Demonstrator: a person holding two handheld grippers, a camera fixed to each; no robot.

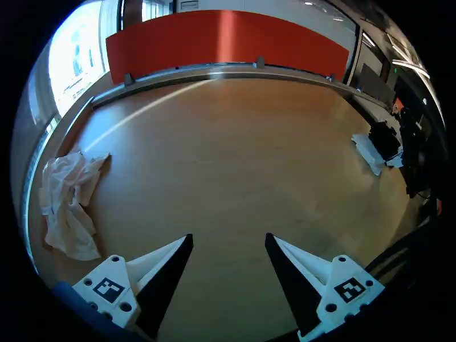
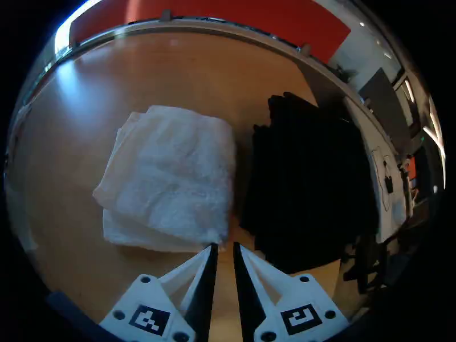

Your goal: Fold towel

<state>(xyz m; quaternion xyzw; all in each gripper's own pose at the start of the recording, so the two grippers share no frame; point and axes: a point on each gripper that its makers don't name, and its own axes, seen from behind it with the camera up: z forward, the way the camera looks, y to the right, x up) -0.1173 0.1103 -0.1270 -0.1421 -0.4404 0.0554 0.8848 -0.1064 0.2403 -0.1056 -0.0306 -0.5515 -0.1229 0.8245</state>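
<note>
Left claw (image 1: 229, 239) spread wide over table (image 1: 228, 148), empty; right claw (image 2: 225, 246) closed, gripping nothing, beside folded towel (image 2: 171, 176)

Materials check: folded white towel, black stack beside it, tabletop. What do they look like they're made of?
Folded white towel: terry cotton by the look, matte, nubby looped pile.
Black folded stack: likely fabric too, matte; layered edges, too dark to see a weave.
Tan tabletop: wood or wood-look laminate, smooth satin, soft glare.

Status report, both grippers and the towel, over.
Left gripper open, empty. Right gripper nearly shut, empty, at folded towel. Crumpled towel untouched. Black cloth alongside.
</note>
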